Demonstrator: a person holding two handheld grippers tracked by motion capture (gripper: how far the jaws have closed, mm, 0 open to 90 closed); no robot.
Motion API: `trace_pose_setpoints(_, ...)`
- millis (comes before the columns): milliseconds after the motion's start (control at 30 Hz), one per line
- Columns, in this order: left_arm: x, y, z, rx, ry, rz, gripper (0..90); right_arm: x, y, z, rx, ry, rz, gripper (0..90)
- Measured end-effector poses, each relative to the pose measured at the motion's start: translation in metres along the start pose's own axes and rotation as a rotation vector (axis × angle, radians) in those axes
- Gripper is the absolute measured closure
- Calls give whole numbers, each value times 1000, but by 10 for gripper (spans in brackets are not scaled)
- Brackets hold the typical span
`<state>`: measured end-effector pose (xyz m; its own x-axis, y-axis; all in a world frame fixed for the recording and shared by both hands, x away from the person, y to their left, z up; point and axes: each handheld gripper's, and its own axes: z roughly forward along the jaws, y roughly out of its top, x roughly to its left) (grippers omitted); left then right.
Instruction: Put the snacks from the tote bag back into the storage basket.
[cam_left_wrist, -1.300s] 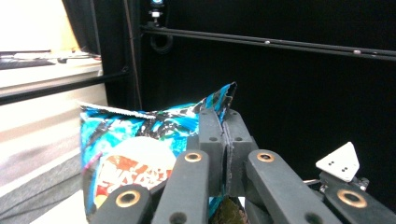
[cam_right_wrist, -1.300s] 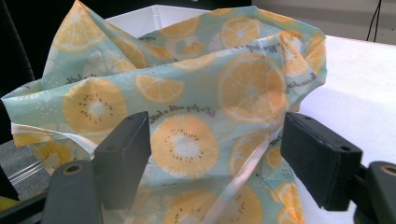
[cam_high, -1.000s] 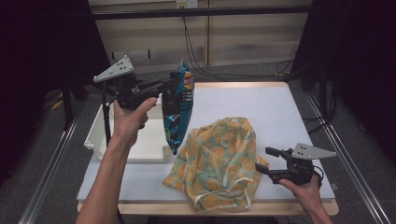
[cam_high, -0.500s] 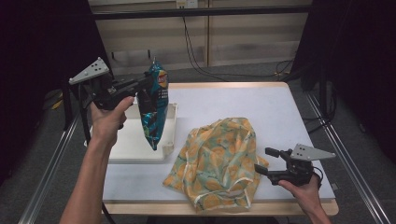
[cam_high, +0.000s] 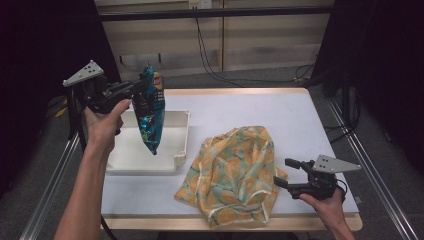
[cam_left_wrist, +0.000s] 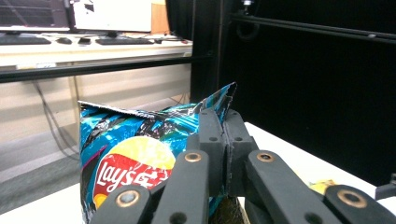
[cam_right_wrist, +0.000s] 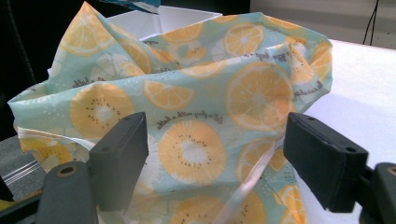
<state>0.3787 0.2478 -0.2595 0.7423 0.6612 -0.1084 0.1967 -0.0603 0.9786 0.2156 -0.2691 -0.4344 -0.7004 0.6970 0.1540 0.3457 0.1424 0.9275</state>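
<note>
Tabletop (cam_high: 280, 107) work is midway: left tool (cam_high: 137, 89) clamps chips (cam_high: 151, 117) above tray (cam_high: 180, 142), unreleased; right tool (cam_high: 287, 172) gapes beside bag (cam_high: 232, 175).

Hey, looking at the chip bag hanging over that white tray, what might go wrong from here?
The left gripper pinches only the top edge of the chip bag, so the bag may slip or tear as it swings. It hangs above the near rim of the white tray, so its lower end may catch there or land on the table. The right gripper sits open beside the fruit-print bag and might snag its loose fabric.
</note>
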Motion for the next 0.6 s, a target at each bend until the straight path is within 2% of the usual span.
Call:
trace_pose_setpoints(167, 8, -3, 0, 2, 26, -7, 888, 0, 0, -2, -9, -4, -2, 222)
trace_pose_setpoints(367, 16, -13, 4, 9, 79, -33, 888, 0, 0, -1, -7, -2, -3, 222)
trace_pose_setpoints(433, 20, -17, 7, 23, 77, -35, 888, 0, 0, -1, -1, 3, 2, 222)
trace_pose_setpoints(467, 22, -19, 8, 37, 95, -34, 888, -1, -1, 0, -1, 2, 1, 221)
trace_pose_setpoints(533, 27, -24, 10, 25, 95, -57, 888, 0, -1, 0, -2, 3, 4, 220)
trace_pose_setpoints(600, 30, -28, 11, 17, 101, -62, 888, 0, -1, 0, -4, 4, 4, 219)
